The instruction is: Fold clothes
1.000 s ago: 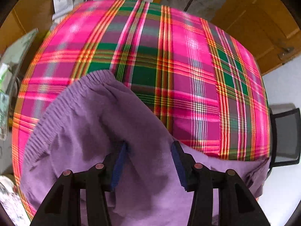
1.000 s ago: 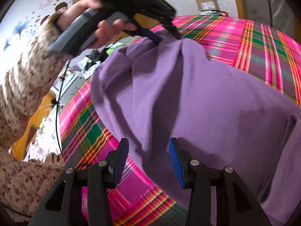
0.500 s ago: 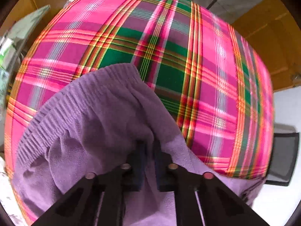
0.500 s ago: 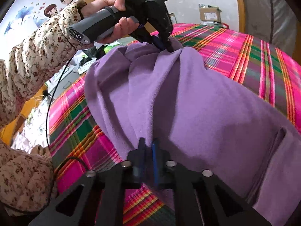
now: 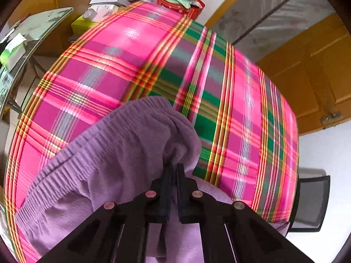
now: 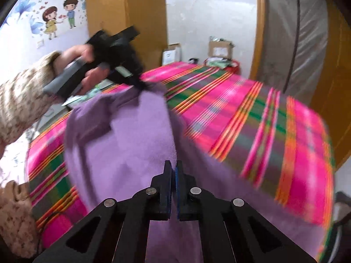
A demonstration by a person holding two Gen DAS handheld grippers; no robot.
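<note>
A purple garment [image 5: 122, 157] was pinched by both the left gripper [image 5: 173, 171] and the right gripper [image 6: 173, 168] above a pink plaid cloth [image 5: 245, 118]; wooden doors [image 5: 318, 65] stood behind.

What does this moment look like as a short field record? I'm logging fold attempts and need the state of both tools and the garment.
garment: purple fleece garment, ribbed band visible, bunched and partly raised off the plaid cloth
left tool: shut on garment near the band
right tool: shut on garment edge
surface: plaid cloth on table
background: boxes, red basket
image quality: right view motion-blurred
</note>
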